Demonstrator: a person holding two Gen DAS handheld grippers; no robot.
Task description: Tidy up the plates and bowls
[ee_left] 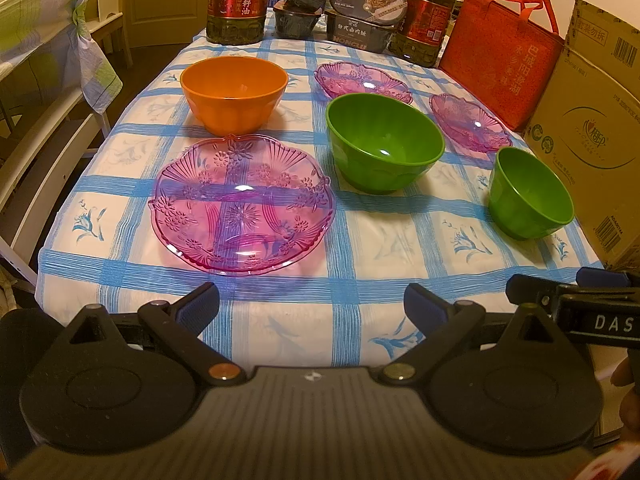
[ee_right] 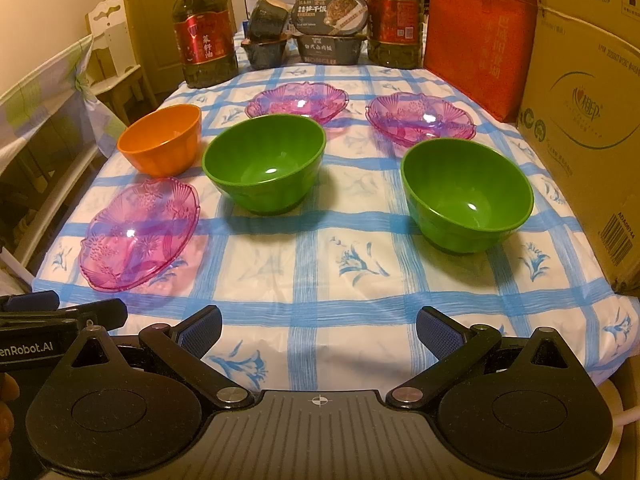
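Note:
Three pink clear plates and three bowls lie spread over the checked tablecloth. In the left wrist view the near pink plate (ee_left: 242, 206) lies just ahead of my open left gripper (ee_left: 311, 306), with the orange bowl (ee_left: 234, 94) behind it. A green bowl (ee_left: 384, 142) stands in the middle and a second green bowl (ee_left: 530, 192) at the right. Two more pink plates (ee_left: 362, 80) (ee_left: 470, 122) lie farther back. My right gripper (ee_right: 319, 330) is open and empty at the front edge, short of both green bowls (ee_right: 264, 162) (ee_right: 466, 194). The near plate (ee_right: 140, 232) and orange bowl (ee_right: 162, 144) sit at its left.
Two big oil bottles (ee_left: 238, 0) (ee_right: 394, 14), stacked food boxes (ee_right: 330, 28) and a red bag (ee_right: 478, 34) line the table's far end. A cardboard box (ee_right: 588, 120) walls off the right side. A chair with a cloth (ee_left: 52, 32) stands left of the table.

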